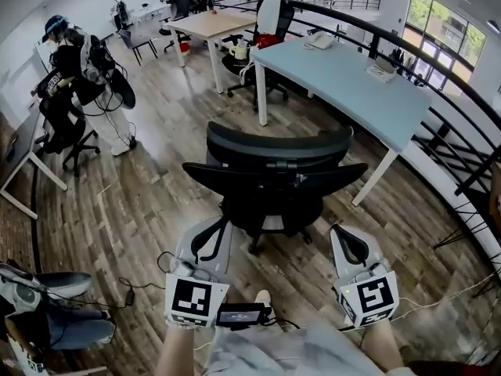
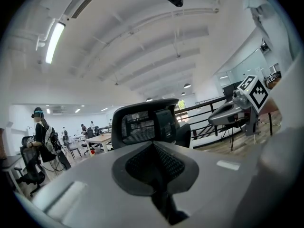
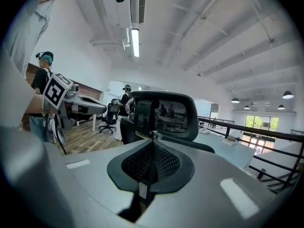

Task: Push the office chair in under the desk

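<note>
A black mesh office chair stands on the wooden floor with its back and headrest toward me. Beyond it, to the right, is the light blue desk on white legs; the chair is out in front of it, apart from it. My left gripper and right gripper are low, just behind the chair's back at either side, both shut with nothing in them. In the left gripper view the shut jaws point up at the chair's headrest. The right gripper view shows the headrest and the desk past it.
A person with headgear and a backpack stands at the left beside another black chair. A wooden table stands farther back. A black railing runs behind the desk. Cables lie on the floor near my left.
</note>
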### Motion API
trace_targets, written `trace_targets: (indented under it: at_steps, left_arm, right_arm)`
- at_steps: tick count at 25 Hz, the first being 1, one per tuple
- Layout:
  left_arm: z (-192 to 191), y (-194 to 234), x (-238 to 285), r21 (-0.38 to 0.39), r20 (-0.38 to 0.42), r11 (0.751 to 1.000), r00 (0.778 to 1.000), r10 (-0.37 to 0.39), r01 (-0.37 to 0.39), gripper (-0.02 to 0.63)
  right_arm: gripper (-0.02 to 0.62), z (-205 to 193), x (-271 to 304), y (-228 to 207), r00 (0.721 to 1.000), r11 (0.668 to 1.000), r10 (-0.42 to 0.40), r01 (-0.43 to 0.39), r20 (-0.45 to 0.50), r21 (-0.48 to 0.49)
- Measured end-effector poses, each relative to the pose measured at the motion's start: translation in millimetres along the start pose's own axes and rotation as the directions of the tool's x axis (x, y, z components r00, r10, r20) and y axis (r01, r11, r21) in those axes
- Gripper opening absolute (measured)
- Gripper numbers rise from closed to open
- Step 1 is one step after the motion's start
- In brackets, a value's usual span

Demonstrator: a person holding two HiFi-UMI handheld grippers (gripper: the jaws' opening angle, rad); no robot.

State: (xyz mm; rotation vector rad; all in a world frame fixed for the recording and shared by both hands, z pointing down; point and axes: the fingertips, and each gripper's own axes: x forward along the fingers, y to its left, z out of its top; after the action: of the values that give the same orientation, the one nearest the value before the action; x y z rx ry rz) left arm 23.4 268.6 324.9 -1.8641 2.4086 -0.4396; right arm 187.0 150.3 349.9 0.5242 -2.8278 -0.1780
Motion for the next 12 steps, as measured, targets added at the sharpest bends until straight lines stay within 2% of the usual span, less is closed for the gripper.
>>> trace_targets:
  at_steps: [9, 12]
  left_arm:
    - [-12, 44, 39, -0.017, -0.015, 1.000, 1.000, -0.010, 0.009, 0.005]
    - [-9, 59, 52, -0.027, 0.009, 1.000, 1.000, -0.006, 0.007, 0.005]
  right_arm:
    - [0.008, 10, 46, -21, 0.997, 0.997, -0.073, 0.073, -0.001, -0.034]
    - [0.008, 14, 58, -33, 0.994, 0.993, -0.105, 0.105, -0.002, -0.055]
